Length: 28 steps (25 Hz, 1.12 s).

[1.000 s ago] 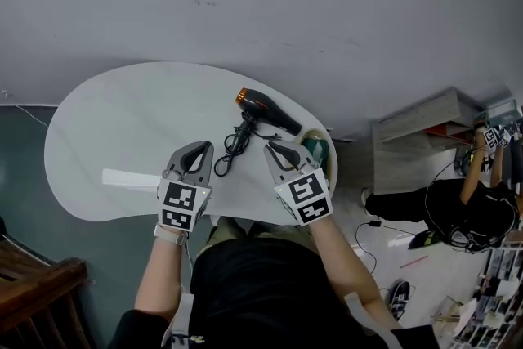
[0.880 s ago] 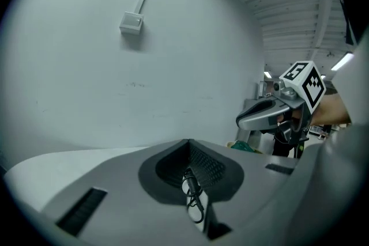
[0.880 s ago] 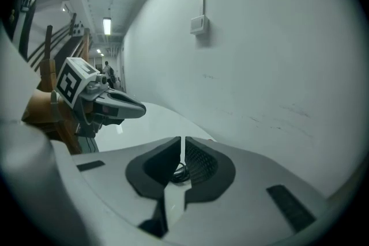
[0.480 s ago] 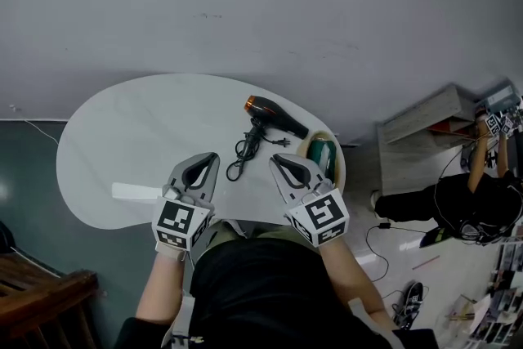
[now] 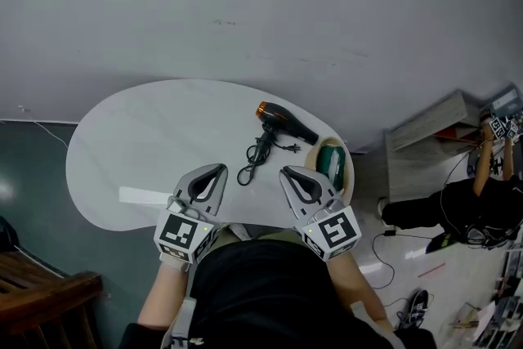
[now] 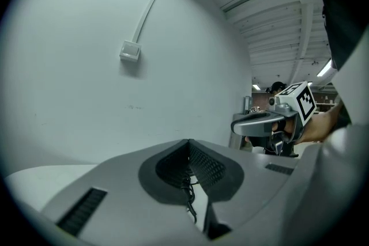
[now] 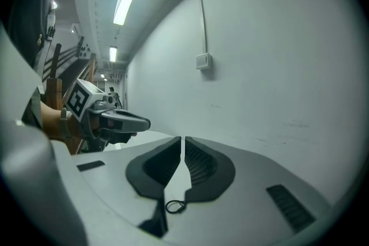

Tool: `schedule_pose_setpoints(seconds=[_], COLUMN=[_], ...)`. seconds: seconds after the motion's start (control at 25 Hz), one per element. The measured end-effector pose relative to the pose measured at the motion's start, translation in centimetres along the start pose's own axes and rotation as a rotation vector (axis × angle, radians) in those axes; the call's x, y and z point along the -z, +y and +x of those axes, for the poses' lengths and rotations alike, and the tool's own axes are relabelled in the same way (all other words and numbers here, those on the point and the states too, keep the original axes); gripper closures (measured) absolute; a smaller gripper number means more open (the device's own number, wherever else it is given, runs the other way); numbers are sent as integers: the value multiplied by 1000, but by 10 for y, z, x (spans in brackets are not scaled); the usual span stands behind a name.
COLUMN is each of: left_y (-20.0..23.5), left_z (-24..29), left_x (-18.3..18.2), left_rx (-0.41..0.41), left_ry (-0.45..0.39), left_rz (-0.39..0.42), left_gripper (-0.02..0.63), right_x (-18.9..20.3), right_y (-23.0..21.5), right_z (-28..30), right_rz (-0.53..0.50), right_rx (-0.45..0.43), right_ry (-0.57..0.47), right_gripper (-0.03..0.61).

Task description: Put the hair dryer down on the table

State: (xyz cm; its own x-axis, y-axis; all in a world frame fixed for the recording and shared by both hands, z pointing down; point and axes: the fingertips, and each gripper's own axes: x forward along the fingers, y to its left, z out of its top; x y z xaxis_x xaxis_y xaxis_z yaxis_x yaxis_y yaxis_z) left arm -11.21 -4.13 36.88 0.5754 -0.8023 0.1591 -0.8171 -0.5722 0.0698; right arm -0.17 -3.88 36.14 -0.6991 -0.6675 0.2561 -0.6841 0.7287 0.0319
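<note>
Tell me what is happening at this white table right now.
A person holds a gripper in each hand. The left gripper and the right gripper are both shut and empty, by the near edge of the table. The hair dryer lies on the table, its cord beside it, touched by neither gripper.

White table (image 5: 131, 143) bears hair dryer (image 5: 282, 120), tan-rimmed basket (image 5: 350, 173), flat white strip (image 5: 143, 195).

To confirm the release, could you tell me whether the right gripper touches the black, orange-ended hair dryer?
Apart. The head view shows bare white table between the shut right gripper and the black, orange-ended hair dryer.
</note>
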Motion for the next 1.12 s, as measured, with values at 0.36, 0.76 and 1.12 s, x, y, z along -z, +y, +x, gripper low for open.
schedule_pose_setpoints(seconds=[0.36, 0.76, 1.12], left_y=[5, 8, 2], left_z=[-11, -17, -17], left_x=[1, 10, 15], left_rx=[-14, -46, -46], left_ry=[-27, -14, -13], left_rz=[11, -2, -14], left_gripper=[603, 603, 603], right_x=[-1, 4, 13], right_y=[14, 23, 30], right_z=[2, 8, 3], right_rz=[-29, -28, -28], right_rx=[-16, -26, -59], right_ry=[-26, 14, 15], right_gripper=[546, 546, 546])
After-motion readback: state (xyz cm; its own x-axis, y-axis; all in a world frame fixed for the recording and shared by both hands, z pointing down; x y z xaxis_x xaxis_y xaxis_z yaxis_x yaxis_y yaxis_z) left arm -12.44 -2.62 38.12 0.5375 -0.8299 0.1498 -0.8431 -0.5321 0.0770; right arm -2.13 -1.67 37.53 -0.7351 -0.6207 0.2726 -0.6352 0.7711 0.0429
